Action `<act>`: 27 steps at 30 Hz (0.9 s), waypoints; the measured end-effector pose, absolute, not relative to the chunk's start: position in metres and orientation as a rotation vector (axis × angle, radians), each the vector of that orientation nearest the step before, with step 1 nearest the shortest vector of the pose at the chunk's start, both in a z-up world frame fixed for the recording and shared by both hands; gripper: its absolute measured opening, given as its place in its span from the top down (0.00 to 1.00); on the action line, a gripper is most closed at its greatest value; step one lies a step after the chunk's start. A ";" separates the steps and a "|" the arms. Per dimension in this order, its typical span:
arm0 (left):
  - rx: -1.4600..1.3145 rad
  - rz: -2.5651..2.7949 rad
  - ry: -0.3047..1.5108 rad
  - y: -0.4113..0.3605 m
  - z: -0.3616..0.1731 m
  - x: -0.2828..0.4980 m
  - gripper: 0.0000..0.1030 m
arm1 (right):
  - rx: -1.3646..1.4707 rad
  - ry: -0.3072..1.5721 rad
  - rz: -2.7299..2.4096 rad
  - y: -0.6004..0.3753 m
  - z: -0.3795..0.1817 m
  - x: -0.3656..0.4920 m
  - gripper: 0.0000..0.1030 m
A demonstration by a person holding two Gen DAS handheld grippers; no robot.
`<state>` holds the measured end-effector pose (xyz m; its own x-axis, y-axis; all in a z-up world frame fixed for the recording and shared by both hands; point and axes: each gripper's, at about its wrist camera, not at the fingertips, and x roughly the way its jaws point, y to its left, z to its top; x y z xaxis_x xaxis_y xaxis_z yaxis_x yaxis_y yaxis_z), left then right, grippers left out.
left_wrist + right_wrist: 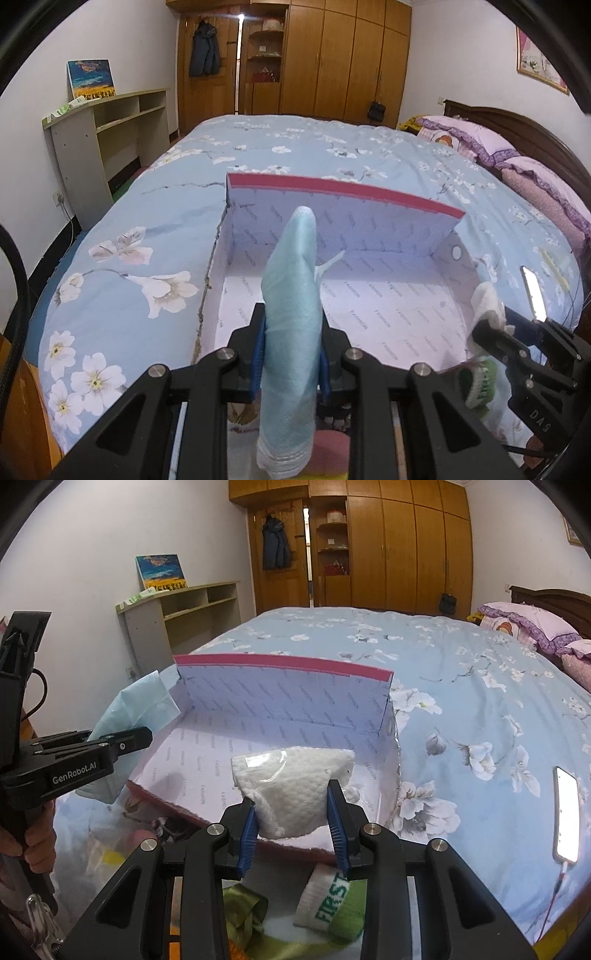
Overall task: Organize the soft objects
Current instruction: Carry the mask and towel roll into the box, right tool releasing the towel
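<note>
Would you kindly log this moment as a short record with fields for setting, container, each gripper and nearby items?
setting: bed with blue floral cover
container: open box, red rim, printed white lining, nothing seen inside
left gripper: shut on light blue cloth, above the box's near edge
right gripper: shut on white fluffy item in clear wrap
nearby: lit phone on the cover, right of the box

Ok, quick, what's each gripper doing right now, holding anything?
Left gripper: shut on the light blue face mask.
Right gripper: shut on the white fluffy cloth in clear wrap.
</note>
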<state>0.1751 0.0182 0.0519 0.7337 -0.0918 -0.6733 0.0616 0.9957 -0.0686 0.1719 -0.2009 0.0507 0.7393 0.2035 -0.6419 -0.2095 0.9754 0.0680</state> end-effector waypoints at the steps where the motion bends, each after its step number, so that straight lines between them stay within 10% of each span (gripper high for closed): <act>1: -0.042 -0.083 0.750 0.018 0.048 0.178 0.77 | -0.011 0.709 0.227 -0.200 0.048 0.175 0.66; 27: 0.020 -0.048 0.840 0.004 0.013 0.210 0.70 | 0.017 0.809 0.222 -0.202 0.015 0.205 0.65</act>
